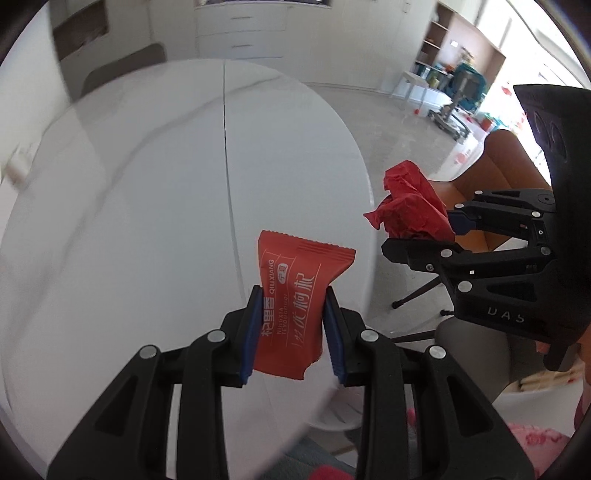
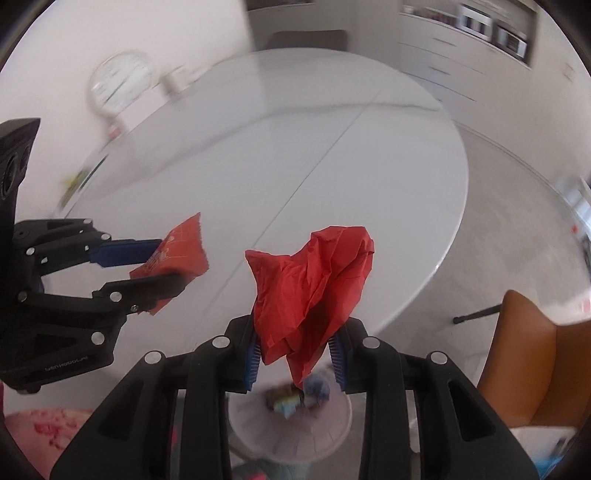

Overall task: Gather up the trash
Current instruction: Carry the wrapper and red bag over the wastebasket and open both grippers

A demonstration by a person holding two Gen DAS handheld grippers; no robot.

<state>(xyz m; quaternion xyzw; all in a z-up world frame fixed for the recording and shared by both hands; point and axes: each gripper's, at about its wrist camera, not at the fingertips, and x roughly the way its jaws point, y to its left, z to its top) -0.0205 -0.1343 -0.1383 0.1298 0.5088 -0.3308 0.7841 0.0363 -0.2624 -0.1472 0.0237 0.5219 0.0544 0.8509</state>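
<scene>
Room first: pale tiled floor (image 1: 388, 122), white drawer unit (image 1: 242, 29) on the far wall, open shelving (image 1: 439, 40) far right w/ colourful clutter below it, too small to name. Big white oval tabletop (image 1: 147, 203) fills most of both views; glossy, w/ a thin seam down the middle. Its surface is bare except some small blurred bits near the far left edge in the right wrist view, can't tell what. A dark chair back (image 1: 125, 70) stands at the far end. Orange chair (image 2: 535, 362) stands just off the near right edge, a black tripod leg (image 2: 476, 315) on the floor beside it. Floor to the right of the tabletop is open up to the wall.

Below the near edge, a white trash bin (image 2: 291, 432) on the floor, w/ mixed wrappers inside, blurred. Pink patterned fabric (image 2: 44, 432) lower left corner.

Right claw (image 2: 295, 356) is clamped on crumpled red paper (image 2: 314, 288), which sticks up above the blue pads, out past the tabletop's near edge, w/ the bin beneath in view. Left claw (image 1: 291, 332) is clamped on a red snack packet (image 1: 295, 295) w/ white print, pads pressing its sides, held in the air over the tabletop's near right edge. The two claws are side by side, near but apart.
</scene>
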